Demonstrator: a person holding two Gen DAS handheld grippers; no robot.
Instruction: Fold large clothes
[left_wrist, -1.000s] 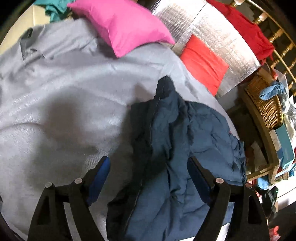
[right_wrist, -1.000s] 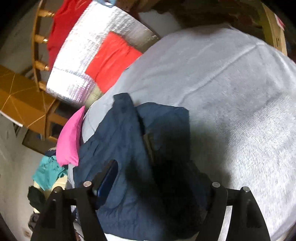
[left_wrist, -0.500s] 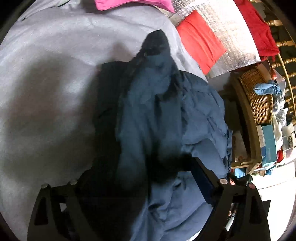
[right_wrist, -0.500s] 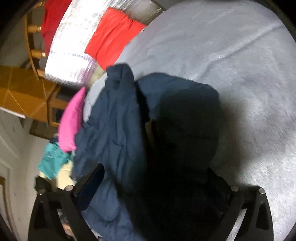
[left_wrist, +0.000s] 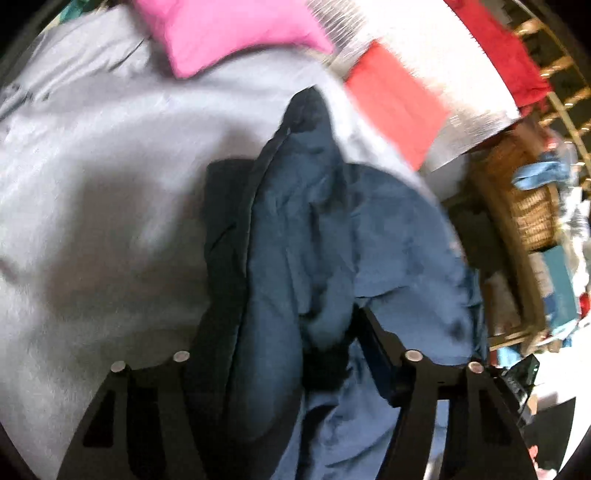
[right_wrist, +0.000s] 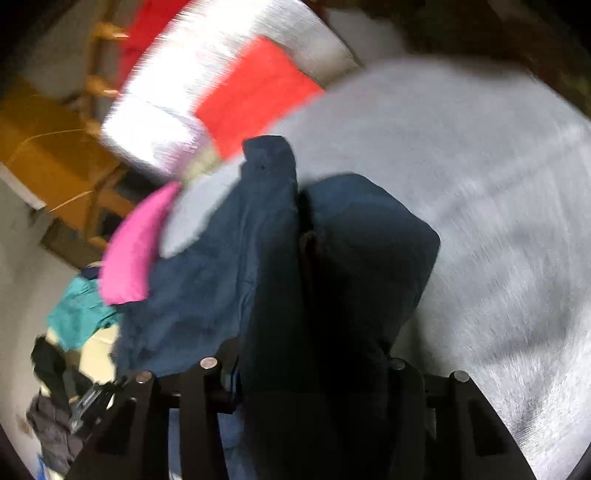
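Note:
A dark blue padded jacket (left_wrist: 314, 236) lies crumpled on the grey bedsheet (left_wrist: 92, 184). A raised fold of it runs toward the camera and fills the gap of my left gripper (left_wrist: 284, 325). Those jaws are closing on the fold; the right finger (left_wrist: 373, 343) touches the cloth and the left finger is buried under it. In the right wrist view the jacket (right_wrist: 258, 251) is bunched the same way inside my right gripper (right_wrist: 314, 350). Its jaws are closing too, and dark cloth covers both fingertips.
A pink pillow (left_wrist: 229, 33) and a red cushion (left_wrist: 399, 103) on a silver mat lie at the bed's far end. A wicker basket (left_wrist: 532, 214) and clutter stand to the right. Teal clothing (right_wrist: 81, 314) and wooden furniture (right_wrist: 55, 158) sit beside the bed.
Both grippers have pushed forward and down into the jacket. Their blue pads, visible a second ago, are now covered by cloth, and the jaws stand narrower around the gathered fold.

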